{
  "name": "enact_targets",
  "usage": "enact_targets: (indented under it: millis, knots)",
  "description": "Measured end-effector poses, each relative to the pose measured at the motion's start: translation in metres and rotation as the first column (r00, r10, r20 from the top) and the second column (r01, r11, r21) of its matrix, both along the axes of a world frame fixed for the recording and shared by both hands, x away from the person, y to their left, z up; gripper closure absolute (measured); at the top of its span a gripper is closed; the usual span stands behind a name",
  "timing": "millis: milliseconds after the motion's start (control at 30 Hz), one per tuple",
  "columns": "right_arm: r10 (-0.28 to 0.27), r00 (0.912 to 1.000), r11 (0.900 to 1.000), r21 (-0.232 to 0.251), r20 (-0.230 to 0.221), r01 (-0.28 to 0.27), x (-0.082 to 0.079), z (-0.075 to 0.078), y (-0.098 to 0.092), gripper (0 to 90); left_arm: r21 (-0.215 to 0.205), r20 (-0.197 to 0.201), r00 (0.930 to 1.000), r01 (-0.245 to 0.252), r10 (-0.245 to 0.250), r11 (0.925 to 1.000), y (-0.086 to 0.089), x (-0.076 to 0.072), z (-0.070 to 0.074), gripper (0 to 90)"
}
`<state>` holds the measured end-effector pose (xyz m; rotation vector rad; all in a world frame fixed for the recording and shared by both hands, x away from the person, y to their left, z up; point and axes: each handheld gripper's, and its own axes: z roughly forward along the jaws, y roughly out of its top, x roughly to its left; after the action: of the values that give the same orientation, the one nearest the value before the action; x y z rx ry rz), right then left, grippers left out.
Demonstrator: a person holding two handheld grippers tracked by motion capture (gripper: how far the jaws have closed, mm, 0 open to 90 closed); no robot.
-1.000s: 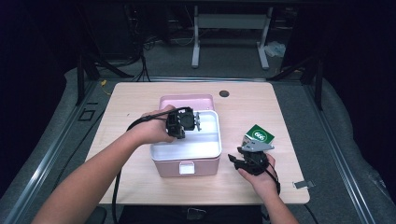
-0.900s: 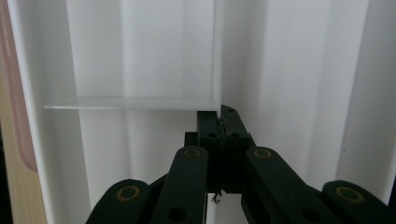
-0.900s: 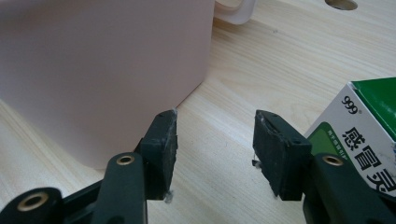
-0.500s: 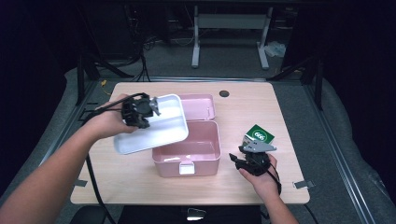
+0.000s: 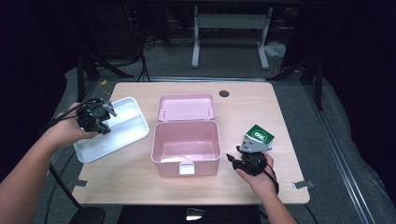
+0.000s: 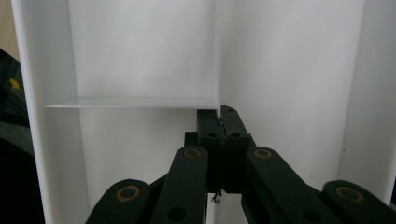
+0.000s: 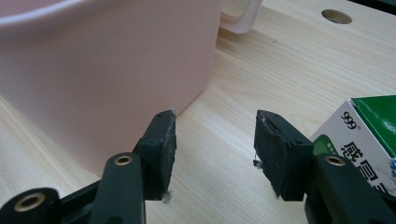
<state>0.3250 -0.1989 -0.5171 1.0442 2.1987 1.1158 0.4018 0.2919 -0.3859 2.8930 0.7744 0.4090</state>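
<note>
While left gripper [image 5: 106,112] clamps white tray [image 5: 122,133], pink box [image 5: 186,148] open.

My 2 grippers, left gripper [image 5: 95,116] and right gripper [image 5: 249,157], have black linked jaws, brass-coloured pivots and black trailing cables.

Smooth white plastic tray [image 5: 122,130], matt pink plastic box [image 5: 187,147], pale wood table [image 5: 140,186]

The white tray [image 5: 122,132] — a shallow rectangular insert with a thin divider wall across it — sits at the table's left edge, turned askew, open side up and empty. It lies well left of the pink box [image 5: 187,148], whose lid stands open — the box's inside is bare.
</note>
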Motion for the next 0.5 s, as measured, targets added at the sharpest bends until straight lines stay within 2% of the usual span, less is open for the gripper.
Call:
enact_targets:
  millis: [133,167,233,267,433,467,500]
  knots:
    - [0.003,0.9999,1.0,0.001,0.01,-0.003,-0.003,0.002,0.001,47.9,0.001,-0.043,0.9983,-0.04,0.04,0.9992,0.011,-0.001,-0.027,89.6]
    - [0.003,0.9999,1.0,0.001,0.01,-0.003,-0.003,0.002,0.001,47.9,0.001,-0.043,0.9983,-0.04,0.04,0.9992,0.011,-0.001,-0.027,89.6]
    - [0.01,0.9997,1.0,-0.006,0.02,-0.01,-0.003,0.003,0.0,47.7,-0.013,-0.064,0.9965,-0.055,0.054,0.9984,0.014,-0.001,-0.044,89.6]
    - [0.01,0.9997,1.0,-0.006,0.02,-0.01,-0.003,0.003,0.0,47.7,-0.013,-0.064,0.9965,-0.055,0.054,0.9984,0.014,-0.001,-0.044,89.6]
    - [0.004,0.9997,1.0,-0.008,0.022,-0.004,-0.003,0.005,-0.002,47.3,-0.015,-0.124,0.9898,-0.073,0.07,0.9973,0.013,0.001,-0.083,89.6]
    - [0.004,0.9996,1.0,-0.002,0.027,-0.003,-0.003,0.005,-0.003,47.3,-0.015,-0.139,0.9873,-0.08,0.077,0.9967,0.012,0.002,-0.096,89.6]
    - [0.004,0.9996,1.0,-0.002,0.027,-0.003,-0.003,0.005,-0.003,47.3,-0.015,-0.139,0.9873,-0.08,0.077,0.9967,0.012,0.002,-0.096,89.6]
